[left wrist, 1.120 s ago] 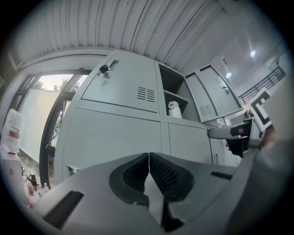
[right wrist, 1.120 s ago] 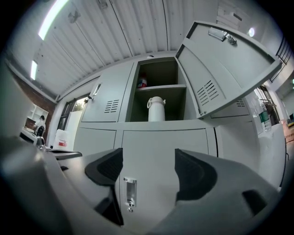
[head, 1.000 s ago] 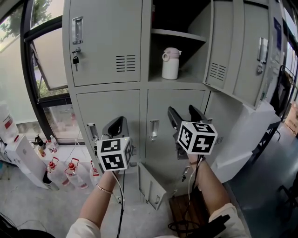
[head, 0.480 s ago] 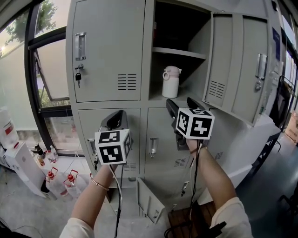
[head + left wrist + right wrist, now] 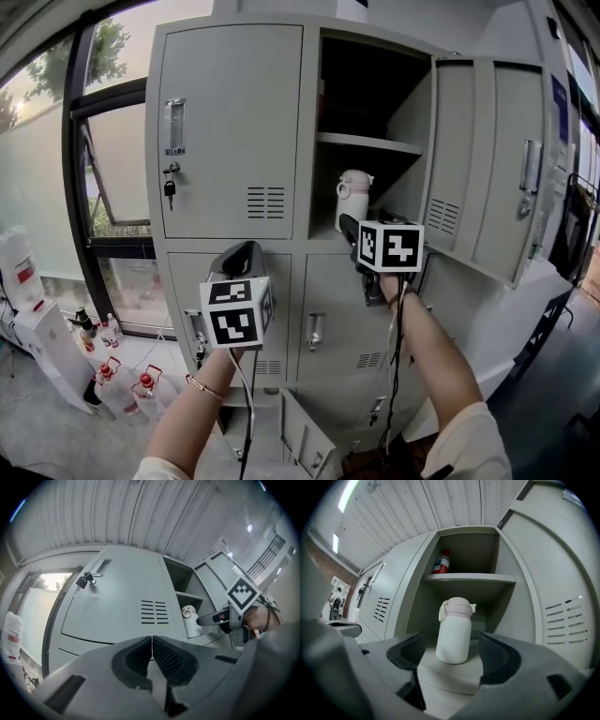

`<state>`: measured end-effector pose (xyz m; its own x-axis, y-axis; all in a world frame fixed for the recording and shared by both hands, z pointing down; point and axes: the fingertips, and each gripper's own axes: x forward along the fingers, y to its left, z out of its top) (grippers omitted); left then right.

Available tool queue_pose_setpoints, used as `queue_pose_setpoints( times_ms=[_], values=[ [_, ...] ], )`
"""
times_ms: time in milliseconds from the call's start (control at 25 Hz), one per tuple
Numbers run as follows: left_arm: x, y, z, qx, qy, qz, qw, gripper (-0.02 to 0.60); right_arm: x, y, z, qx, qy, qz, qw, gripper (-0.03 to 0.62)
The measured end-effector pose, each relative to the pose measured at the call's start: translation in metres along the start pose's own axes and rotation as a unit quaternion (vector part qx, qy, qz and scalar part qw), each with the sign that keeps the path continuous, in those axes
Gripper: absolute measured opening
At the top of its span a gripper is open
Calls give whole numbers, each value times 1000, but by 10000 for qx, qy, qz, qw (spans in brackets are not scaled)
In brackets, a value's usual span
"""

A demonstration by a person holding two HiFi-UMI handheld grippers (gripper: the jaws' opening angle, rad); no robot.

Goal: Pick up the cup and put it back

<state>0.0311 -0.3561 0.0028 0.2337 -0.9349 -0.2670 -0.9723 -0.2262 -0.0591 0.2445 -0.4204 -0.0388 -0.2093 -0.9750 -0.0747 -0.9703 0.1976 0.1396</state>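
The cup (image 5: 352,199) is a white bottle with a pale pink lid and a loop handle. It stands upright on the lower shelf (image 5: 454,672) of the open locker compartment. My right gripper (image 5: 368,225) is held level just in front of it, jaws open. In the right gripper view the cup (image 5: 454,630) stands in line with the gap of the right gripper (image 5: 452,651), and neither pad touches it. My left gripper (image 5: 246,251) is lower and to the left, in front of the closed locker doors. Its jaws meet, shut on nothing, in the left gripper view (image 5: 152,641), where the cup (image 5: 191,620) shows small at the right.
The compartment's door (image 5: 487,169) hangs open to the right. A red-and-white can (image 5: 441,562) stands on the upper shelf. Keys hang from the lock (image 5: 170,192) of the closed door at left. A low locker door (image 5: 305,436) stands ajar, and water bottles (image 5: 122,384) sit on the floor.
Both grippers have risen. The right one has come up from the lower doors to the height of the cup and closer to the open compartment. The left one has stayed shut.
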Motion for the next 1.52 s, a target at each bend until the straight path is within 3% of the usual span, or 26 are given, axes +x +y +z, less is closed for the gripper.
queue_pose_setpoints(
  times_ms=[480,760,1200,1320,1520],
  values=[
    [-2,14,6,-17,17,153,9999,10,42,2,4,-115,605,180,9979,385],
    [-1,11,0,-115,25,189,9998,10,57,2,-7,-67,1415,313,9894,403],
    [-14,15,-2,-114,54,298,9995,9,77,-1,-5,58,1469,235,9889,408],
    [-18,17,0,-91,45,333,9994,10,79,-5,-4,63,1436,161,9895,362],
    [-25,23,-5,-100,102,437,9989,9,80,-3,-4,76,1412,246,9896,354]
  ],
)
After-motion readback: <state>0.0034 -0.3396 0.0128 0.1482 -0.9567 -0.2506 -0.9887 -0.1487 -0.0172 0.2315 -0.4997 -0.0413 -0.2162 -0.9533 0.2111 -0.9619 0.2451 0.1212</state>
